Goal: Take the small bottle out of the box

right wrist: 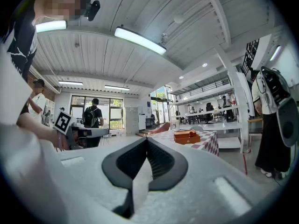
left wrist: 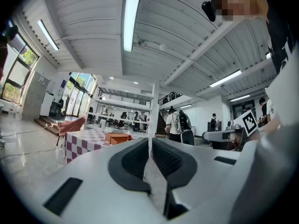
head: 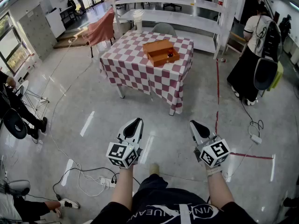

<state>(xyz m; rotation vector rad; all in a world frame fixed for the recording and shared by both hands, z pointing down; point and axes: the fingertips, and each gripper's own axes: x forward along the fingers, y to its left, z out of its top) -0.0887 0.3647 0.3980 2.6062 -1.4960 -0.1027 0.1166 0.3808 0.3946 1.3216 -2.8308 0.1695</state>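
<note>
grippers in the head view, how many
2: the left gripper low left of centre, the right gripper low right, both shut above the floor, short of the table.

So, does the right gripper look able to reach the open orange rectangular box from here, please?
Probably not yet: the right gripper, shut and empty, is far from the open orange rectangular box on the red-and-white checked table, with floor between. Nothing blocks the way.

Bright, even indoor light. Ceiling tube lights blown out white; windows at head view's left overexposed. Glossy floor shows streaky glare. Shadows soft and faint, darkest under the table. Both gripper views: strong fisheye bend, black vignette corners, nearest foreground soft, background sharp. Head view edges curved.
</note>
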